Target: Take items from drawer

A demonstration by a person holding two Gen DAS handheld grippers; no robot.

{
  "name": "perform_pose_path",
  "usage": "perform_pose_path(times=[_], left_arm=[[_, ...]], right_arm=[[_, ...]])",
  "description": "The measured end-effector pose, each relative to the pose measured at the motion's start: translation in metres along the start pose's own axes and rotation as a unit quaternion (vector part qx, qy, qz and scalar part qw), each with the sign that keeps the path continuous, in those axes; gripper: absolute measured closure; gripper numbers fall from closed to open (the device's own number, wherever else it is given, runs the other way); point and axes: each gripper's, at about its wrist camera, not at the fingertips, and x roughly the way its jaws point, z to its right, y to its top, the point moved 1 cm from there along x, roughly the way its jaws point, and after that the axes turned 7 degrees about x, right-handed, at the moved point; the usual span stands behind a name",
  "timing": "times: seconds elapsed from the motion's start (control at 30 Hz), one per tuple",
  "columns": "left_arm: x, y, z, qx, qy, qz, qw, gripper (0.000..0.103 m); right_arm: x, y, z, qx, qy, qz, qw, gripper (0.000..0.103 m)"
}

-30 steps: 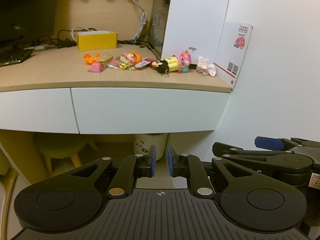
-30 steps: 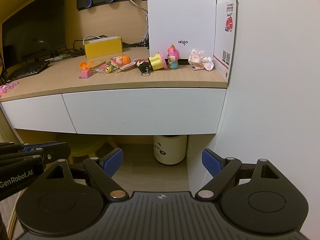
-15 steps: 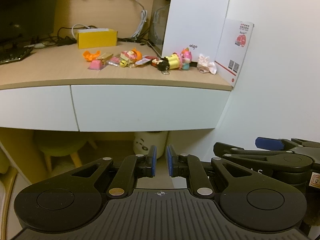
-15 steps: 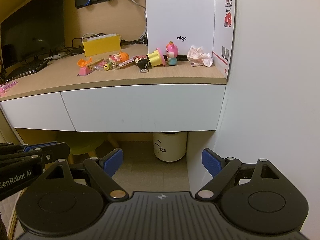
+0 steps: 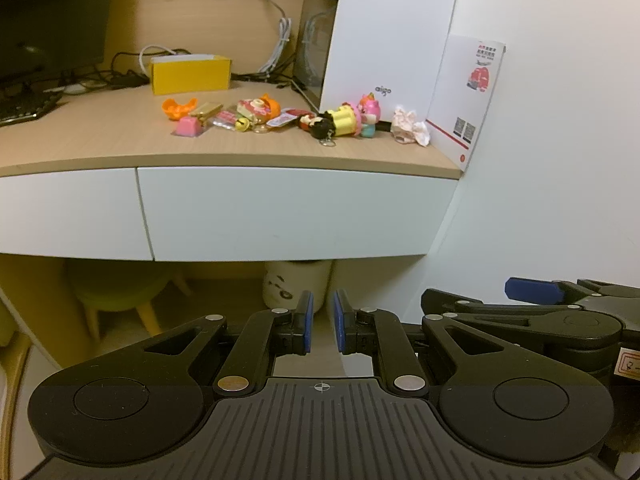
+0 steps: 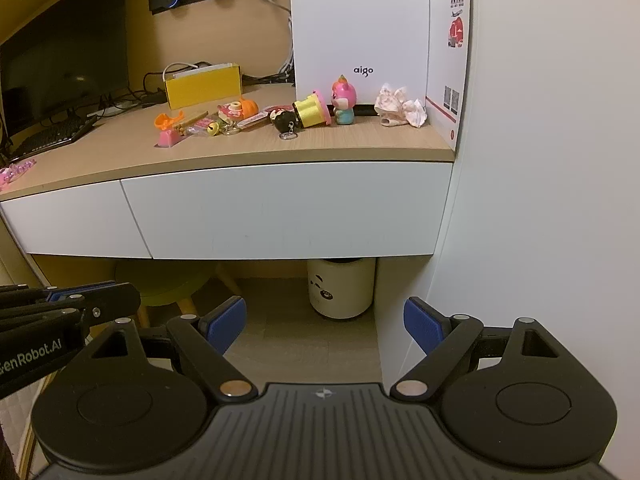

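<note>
Under the wooden tabletop [image 6: 120, 152] two white drawer fronts sit side by side, both shut: a narrow one at the left [image 6: 76, 220] and the wide drawer [image 6: 288, 208] that runs to the right wall. On the far left of the tabletop stand a dark monitor [image 6: 64, 76] and a keyboard [image 6: 52, 138], and a pink trinket [image 6: 16, 170] lies at the front edge. Further right a yellow box [image 6: 204, 86] sits at the back with cables behind it. In front of it a row of small toys is spread out: an orange piece [image 6: 168, 119], a pink block [image 6: 168, 138], a round orange-and-pink toy [image 6: 238, 110], a black-and-yellow doll [image 6: 304, 114] lying on its side with a key ring, and a pink figure [image 6: 344, 102] standing upright beside it. A crumpled pale cloth [image 6: 400, 110] lies to the right of the figure, before a tall white box [image 6: 360, 20] marked "aigo". A white card [image 6: 450, 60] leans against the wall at the right end. Below the drawer, on the floor, are a yellow-green stool [image 6: 168, 284] and a white bin [image 6: 340, 288] with a panda face.

The left claw [image 5: 320, 322] hangs below the drawer level with its blue pads nearly together, only a narrow gap between them, holding nothing. The right claw [image 6: 324, 324] is spread wide and empty, just beside the left one
</note>
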Motion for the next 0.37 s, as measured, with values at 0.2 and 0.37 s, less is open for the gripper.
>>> perform_pose_path(times=[0.2, 0.37], left_arm=[[0.0032, -0.0015, -0.0022, 0.002, -0.003, -0.003, 1.0, 0.09], [0.0034, -0.001, -0.0059, 0.017, 0.0, -0.001, 0.9999, 0.091]], right_arm=[[0.0002, 0.0001, 0.0001, 0.003, -0.001, -0.001, 1.0, 0.016], [0.0002, 0.0049, 0.0048, 0.023, -0.001, -0.002, 1.0, 0.016]])
